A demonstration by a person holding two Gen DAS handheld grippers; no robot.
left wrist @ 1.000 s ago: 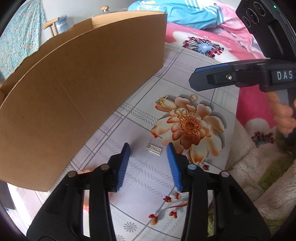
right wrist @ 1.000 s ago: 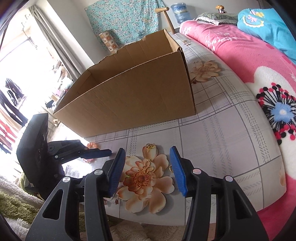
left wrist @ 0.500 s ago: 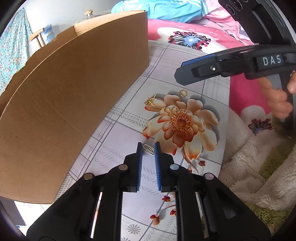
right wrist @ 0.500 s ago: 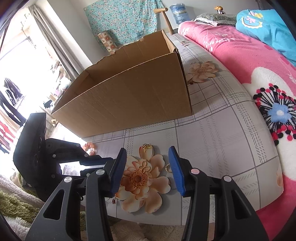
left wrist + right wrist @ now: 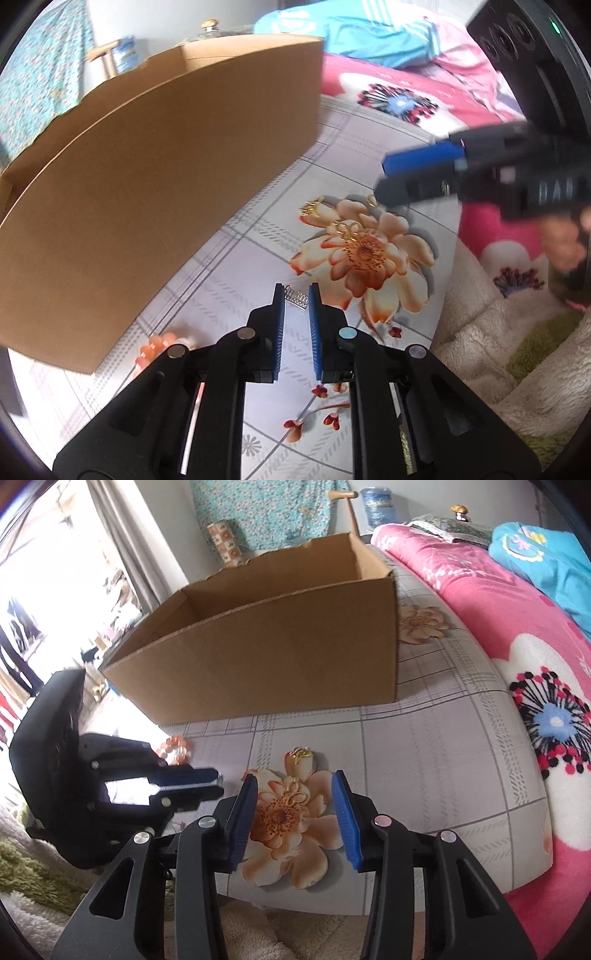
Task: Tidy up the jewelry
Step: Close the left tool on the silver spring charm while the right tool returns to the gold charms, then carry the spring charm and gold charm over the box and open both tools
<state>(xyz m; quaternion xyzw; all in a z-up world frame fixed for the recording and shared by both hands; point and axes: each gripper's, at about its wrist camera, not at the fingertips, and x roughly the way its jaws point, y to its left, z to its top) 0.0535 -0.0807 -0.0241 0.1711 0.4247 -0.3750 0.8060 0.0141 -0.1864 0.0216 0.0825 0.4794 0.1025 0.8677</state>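
The left tongs (image 5: pixel 296 295) pinch the silver clip (image 5: pixel 297 297) at their tips, not yet boxed, while the right tongs (image 5: pixel 294 788) gape above gold pieces (image 5: pixel 295 788); beads (image 5: pixel 173 746) and cardboard box (image 5: pixel 266 657) wait beyond.

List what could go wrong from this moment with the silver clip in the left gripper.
1. The left gripper pinches the silver clip only at its fingertips, so it may slip out on the way to the box.
2. The box wall stands tall beside it; a low carry could knock the clip loose.
3. The open right gripper hovers nearby over the gold pieces; the two could collide.
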